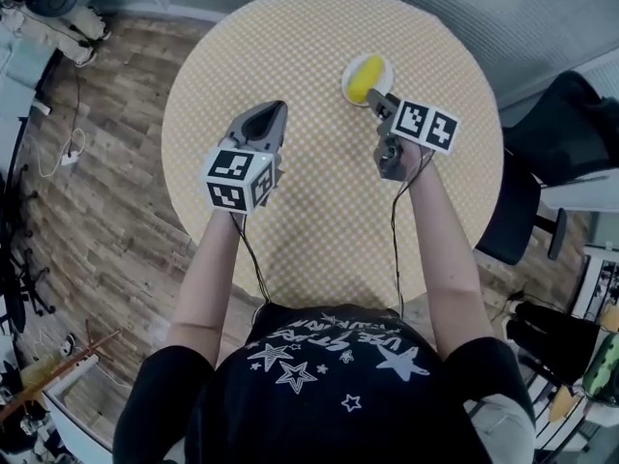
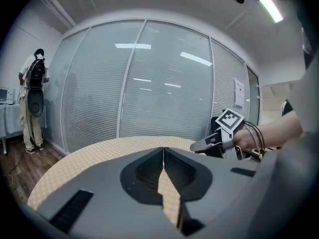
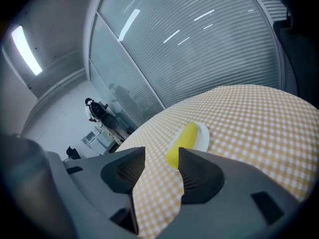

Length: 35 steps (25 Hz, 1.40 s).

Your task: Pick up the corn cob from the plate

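Note:
A yellow corn cob (image 1: 364,77) lies on a small white plate (image 1: 386,69) toward the far right of the round checked table (image 1: 319,201). My right gripper (image 1: 375,101) is just short of the plate's near edge and stands open. In the right gripper view the corn cob (image 3: 182,140) and plate (image 3: 202,137) lie straight ahead of the right gripper (image 3: 161,150), with only tablecloth between its tips. My left gripper (image 1: 272,114) hovers over the table's left half, well apart from the plate. In the left gripper view the left gripper (image 2: 163,150) is shut and empty, and the right gripper (image 2: 219,141) shows beside it.
A dark office chair (image 1: 553,153) stands by the table's right edge. Glass walls with blinds (image 2: 149,83) run behind the table. A person (image 2: 32,101) stands far off at the left. Cables and equipment (image 1: 58,27) lie on the wooden floor at the left.

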Tool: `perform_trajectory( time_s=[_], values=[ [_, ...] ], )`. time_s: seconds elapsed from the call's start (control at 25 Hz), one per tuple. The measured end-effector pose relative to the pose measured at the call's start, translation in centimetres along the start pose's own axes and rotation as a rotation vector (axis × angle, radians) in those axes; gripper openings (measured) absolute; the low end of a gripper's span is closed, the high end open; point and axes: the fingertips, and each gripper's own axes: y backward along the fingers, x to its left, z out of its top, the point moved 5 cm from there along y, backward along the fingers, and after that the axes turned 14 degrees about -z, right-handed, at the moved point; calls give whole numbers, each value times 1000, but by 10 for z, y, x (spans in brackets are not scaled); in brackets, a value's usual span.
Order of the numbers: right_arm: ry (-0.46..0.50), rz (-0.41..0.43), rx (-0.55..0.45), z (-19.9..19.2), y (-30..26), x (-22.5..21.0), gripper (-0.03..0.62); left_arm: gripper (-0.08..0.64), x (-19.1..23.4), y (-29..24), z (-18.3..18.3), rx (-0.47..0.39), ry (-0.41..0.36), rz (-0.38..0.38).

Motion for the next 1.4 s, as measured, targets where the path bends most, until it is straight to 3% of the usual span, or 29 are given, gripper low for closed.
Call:
perform_trajectory(
  time_s=[0.2,0.88,1.16,1.4],
  values=[
    [-29,-39,98,3,-42,-1,261,11,20,-16,-12,20,23,-26],
    [-137,-301,281,19,-142,-30,272,11,70,-41,-32,49,43,-111],
    [-89,-411,348,14,-160,-37,272,11,78,-49,-39,55,57,-124],
    [45,-506,415,12,-168,-34,272,11,77,-52,-40,51,67,-122]
  ],
)
